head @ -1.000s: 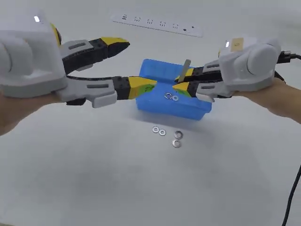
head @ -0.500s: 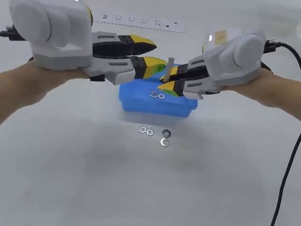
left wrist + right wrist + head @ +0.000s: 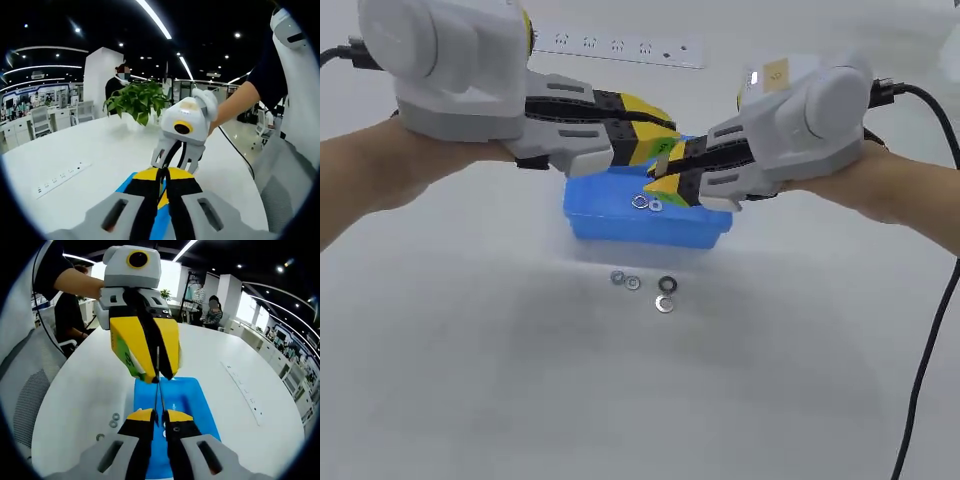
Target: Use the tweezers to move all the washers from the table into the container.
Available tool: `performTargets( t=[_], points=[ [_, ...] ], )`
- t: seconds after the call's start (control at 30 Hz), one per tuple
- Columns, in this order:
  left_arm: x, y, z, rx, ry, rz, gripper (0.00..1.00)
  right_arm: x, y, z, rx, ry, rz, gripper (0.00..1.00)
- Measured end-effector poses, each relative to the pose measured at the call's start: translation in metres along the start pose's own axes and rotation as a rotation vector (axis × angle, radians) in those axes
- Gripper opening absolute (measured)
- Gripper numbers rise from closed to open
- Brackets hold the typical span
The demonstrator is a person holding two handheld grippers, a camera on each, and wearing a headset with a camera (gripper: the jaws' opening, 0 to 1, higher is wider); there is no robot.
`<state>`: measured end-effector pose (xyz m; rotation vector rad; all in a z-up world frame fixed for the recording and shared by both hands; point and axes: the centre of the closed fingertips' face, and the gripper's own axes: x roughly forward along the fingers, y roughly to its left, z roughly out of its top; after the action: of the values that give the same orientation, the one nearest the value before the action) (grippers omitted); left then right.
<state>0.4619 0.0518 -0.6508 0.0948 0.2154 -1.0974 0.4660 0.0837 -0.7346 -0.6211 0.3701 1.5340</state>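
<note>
While the left gripper (image 3: 663,142) and right gripper (image 3: 656,188) both pinch the nearly closed tweezers (image 3: 156,395) above the container (image 3: 620,222), four washers (image 3: 667,285) lie on the table (image 3: 520,380); the tweezers' tips are hidden

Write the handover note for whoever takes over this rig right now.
Right gripper: shut on the tweezers, over the blue container.
Left gripper: shut on the tweezers' far end, facing the right one.
Done: two washers lie in the container.
Left to do: four washers on the table, just in front of the container.
</note>
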Motion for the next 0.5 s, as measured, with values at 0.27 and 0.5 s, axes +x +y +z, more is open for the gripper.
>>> performTargets(
  t=[0.27,0.5],
  points=[
    [-0.0053,-0.0031,-0.0024,0.104,0.048,-0.002,0.05,0.0007,0.0043,-0.0003,-0.024,0.012,0.014,0.1],
    [-0.008,-0.0059,0.0048,0.15,0.042,-0.001,0.04,-0.0025,0.005,0.007,-0.028,0.01,-0.002,0.11]
  ],
)
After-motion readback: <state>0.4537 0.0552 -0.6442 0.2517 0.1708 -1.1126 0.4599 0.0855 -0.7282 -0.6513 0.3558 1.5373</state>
